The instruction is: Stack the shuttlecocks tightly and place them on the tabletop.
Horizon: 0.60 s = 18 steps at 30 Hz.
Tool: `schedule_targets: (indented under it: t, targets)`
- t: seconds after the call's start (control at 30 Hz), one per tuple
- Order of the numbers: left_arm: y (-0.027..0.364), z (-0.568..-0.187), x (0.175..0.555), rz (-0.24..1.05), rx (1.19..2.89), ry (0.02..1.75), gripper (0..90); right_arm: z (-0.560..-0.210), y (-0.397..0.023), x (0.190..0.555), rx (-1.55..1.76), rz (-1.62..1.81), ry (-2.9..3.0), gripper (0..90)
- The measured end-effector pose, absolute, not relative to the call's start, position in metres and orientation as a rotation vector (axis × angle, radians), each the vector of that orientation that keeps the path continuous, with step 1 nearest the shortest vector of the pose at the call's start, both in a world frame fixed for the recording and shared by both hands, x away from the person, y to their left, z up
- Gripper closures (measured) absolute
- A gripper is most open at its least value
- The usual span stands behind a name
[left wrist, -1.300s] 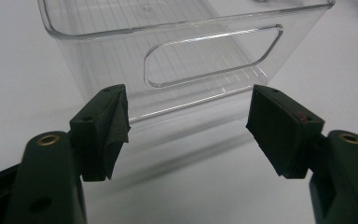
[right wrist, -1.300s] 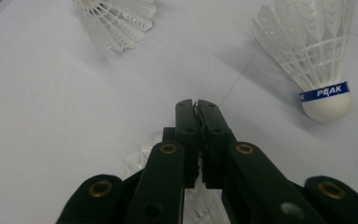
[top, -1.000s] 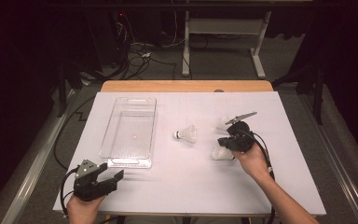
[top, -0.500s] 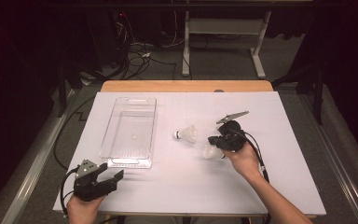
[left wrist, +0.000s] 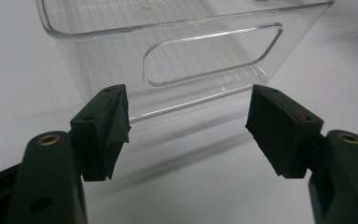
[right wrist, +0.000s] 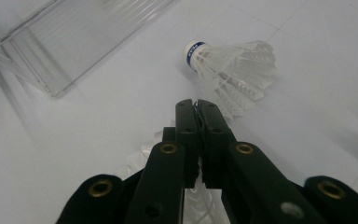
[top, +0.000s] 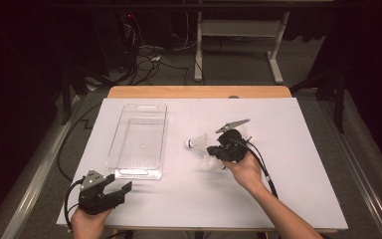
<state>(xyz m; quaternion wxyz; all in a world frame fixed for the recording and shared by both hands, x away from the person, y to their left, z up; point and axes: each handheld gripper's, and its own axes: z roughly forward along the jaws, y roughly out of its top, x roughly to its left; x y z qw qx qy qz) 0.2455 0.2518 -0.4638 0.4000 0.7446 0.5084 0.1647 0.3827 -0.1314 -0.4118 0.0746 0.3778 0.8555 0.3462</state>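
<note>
The right gripper (top: 214,154), jaws clamped on a white feathered shuttlecock (right wrist: 144,161) by its skirt, should carry it level and clear of the second shuttlecock (right wrist: 230,63) lying on the surface (top: 298,149), toward the clear plastic bin (top: 139,142). The left gripper (left wrist: 189,126) waits, jaws wide.

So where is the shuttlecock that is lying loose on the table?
In the high view the loose shuttlecock lies on the table, between the clear bin on its left and the right gripper, just beyond that gripper's tips.

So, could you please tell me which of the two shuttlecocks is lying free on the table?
The blue-banded shuttlecock nearer the clear bin; the other shuttlecock is clamped in the right tool.
</note>
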Motion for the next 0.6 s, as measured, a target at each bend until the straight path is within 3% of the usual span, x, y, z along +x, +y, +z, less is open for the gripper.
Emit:
schedule_targets:
  t: [0.6]
  targets:
    - [0.252,-0.464,0.246,0.411,1.882,1.284,30.6,-0.422,-0.099,0.383,1.079,1.063,2.61,87.8]
